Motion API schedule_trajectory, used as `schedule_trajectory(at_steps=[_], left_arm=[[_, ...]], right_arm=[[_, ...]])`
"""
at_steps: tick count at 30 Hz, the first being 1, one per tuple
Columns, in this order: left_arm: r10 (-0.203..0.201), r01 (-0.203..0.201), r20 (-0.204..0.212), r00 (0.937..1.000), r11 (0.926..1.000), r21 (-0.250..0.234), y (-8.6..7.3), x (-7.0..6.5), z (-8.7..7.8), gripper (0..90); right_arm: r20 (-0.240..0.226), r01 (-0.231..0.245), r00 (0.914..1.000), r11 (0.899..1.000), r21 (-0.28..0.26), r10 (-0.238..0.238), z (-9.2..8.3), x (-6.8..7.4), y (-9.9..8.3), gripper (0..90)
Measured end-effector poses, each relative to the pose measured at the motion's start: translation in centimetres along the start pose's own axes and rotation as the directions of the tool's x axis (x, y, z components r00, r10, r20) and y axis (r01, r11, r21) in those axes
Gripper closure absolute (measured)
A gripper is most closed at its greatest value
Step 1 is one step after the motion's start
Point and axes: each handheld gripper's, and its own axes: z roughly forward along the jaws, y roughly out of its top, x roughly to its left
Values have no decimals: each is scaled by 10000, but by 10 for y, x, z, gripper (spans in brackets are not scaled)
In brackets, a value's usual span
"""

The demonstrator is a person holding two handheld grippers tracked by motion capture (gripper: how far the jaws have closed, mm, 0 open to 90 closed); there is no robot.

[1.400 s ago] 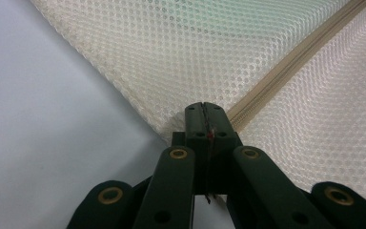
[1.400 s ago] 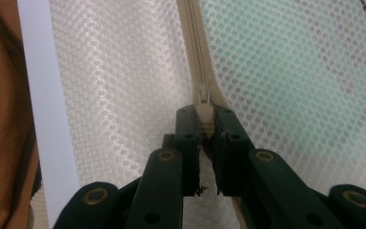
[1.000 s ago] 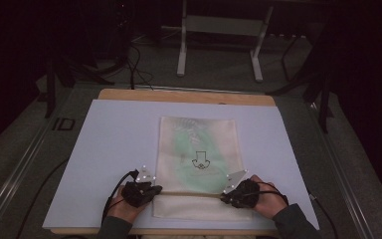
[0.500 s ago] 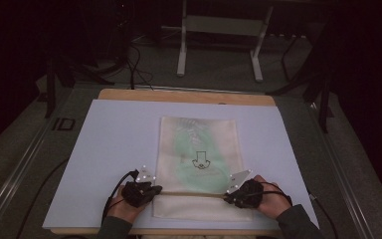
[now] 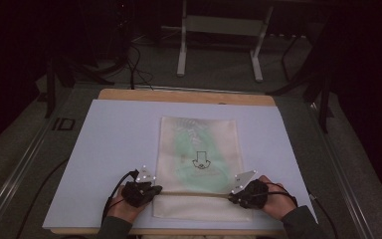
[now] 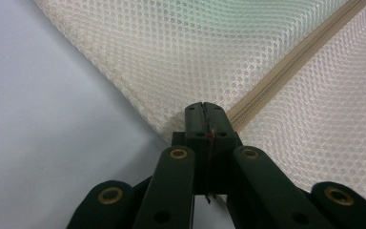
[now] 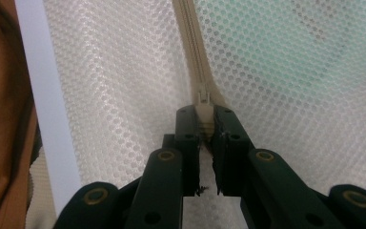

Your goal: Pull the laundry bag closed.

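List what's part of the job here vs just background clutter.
In the job:
- mesh bag, green item inside
- zipper across its near end
- zipper pull, pinched by the right gripper
- left gripper, shut on the bag's edge at the zipper's other end

Just there:
- white mat under the bag
- metal stand beyond the table
- floor cables

High view is dim: room behind the white table sheet (image 5: 104,149) nearly black, sheet itself evenly lit from overhead w/ only faint shadows, pic soft and grainy. Gripper views brighter: mesh bag (image 6: 181,52) sharp past the jaws, black links nearest the lens blurred, no glare, slight softness twd corners
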Motion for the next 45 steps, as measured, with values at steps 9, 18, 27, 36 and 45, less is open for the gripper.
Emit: schedule_trajectory(at_steps=[9,18,27,36,45], left_arm=[[-29,29,-14,10000,10000,-22,0,0,0,895],[-20,20,30,10000,10000,-23,0,0,0,895],[-32,32,43,10000,10000,-24,0,0,0,895],[-25,25,61,10000,10000,-28,0,1,0,895],[-16,17,37,10000,10000,-23,0,0,0,895]], right_arm=[[82,30,10000,9999,126,-31,-4,-1,-4,825],[39,110,9999,9996,266,-111,-6,-2,-4,825],[68,0,10000,9997,232,-1,-8,-4,-8,825],[13,-49,10000,9999,133,49,-9,-5,-10,825],[182,-180,9997,9994,303,174,-15,-6,-19,825]])
